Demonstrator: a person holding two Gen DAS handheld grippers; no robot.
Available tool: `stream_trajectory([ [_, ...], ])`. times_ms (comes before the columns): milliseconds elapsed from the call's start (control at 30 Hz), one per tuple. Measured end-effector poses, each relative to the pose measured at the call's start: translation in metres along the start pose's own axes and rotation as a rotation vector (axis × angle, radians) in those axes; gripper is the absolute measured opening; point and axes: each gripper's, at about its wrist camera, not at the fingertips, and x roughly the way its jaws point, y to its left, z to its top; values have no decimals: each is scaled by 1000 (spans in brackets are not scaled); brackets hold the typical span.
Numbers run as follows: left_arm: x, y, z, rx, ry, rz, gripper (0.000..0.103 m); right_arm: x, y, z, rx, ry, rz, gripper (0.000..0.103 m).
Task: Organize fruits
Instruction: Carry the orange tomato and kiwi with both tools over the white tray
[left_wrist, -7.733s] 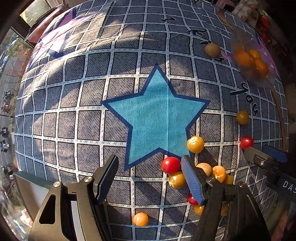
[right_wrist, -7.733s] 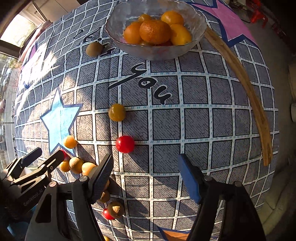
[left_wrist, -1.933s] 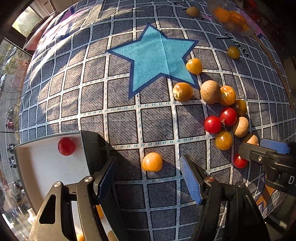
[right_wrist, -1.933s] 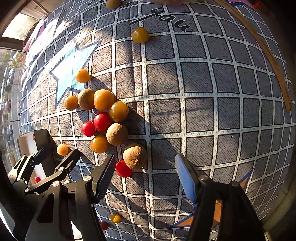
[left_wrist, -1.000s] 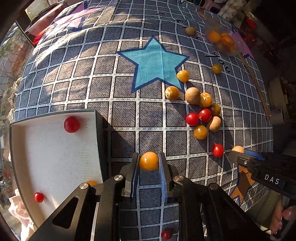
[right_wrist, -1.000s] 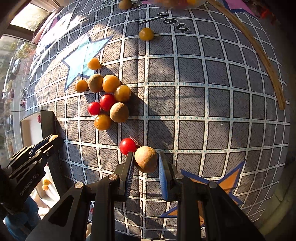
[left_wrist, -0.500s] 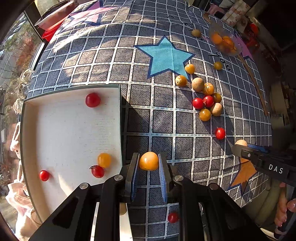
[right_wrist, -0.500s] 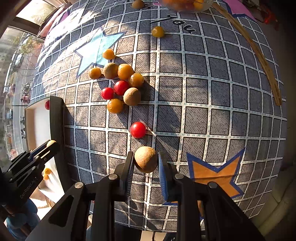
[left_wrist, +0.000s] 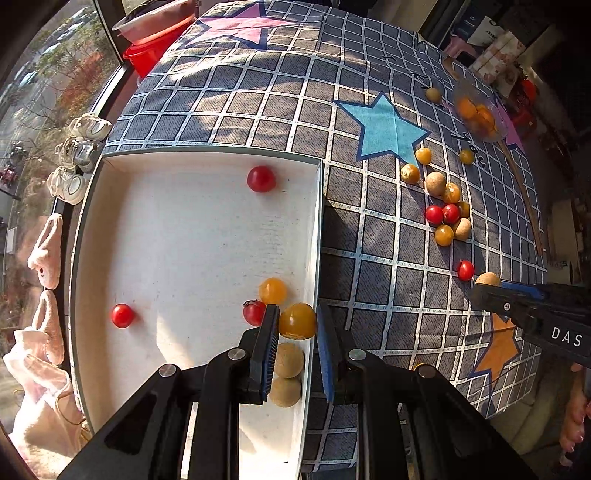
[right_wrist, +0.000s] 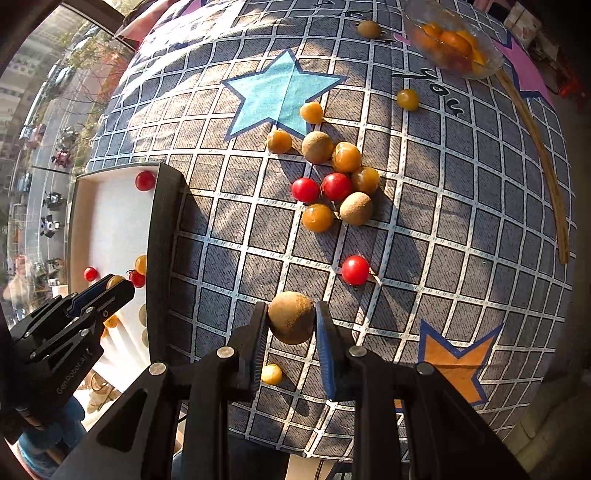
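My left gripper (left_wrist: 296, 322) is shut on a yellow tomato (left_wrist: 297, 320) and holds it over the right wall of the white tray (left_wrist: 184, 236). The tray holds red tomatoes (left_wrist: 261, 178), a yellow tomato (left_wrist: 272, 290) and two brown fruits (left_wrist: 289, 360). My right gripper (right_wrist: 290, 319) is shut on a brown round fruit (right_wrist: 291, 316) above the checkered cloth. A cluster of red, yellow and brown fruits (right_wrist: 334, 184) lies on the cloth beyond it; a lone red tomato (right_wrist: 355, 270) sits nearer.
A glass bowl of oranges (right_wrist: 452, 44) stands at the far right. A wooden stick (right_wrist: 543, 155) lies along the right edge. A small yellow tomato (right_wrist: 271, 373) lies under the right gripper. A red basin (left_wrist: 155, 48) is beyond the table's far left.
My left gripper has carried the yellow tomato left, over the tray's right wall. My right gripper has lifted and drawn back with the brown fruit.
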Motion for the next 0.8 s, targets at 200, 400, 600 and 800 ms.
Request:
stream_trajectory([
  [200,-5,32,-12,-84,-17,25,22,3,33,9,-86,13,4,27],
  [400,-4,67,-26,-179,-17,58,22,12,74,17,-184,32,10,27],
  [600,-4,98,-34,-263,-19,83,22,22,113,27,-269,49,19,27],
  [800,-1,112,-16,-293,-48,92,22,34,139,38,-320,61,15,27],
])
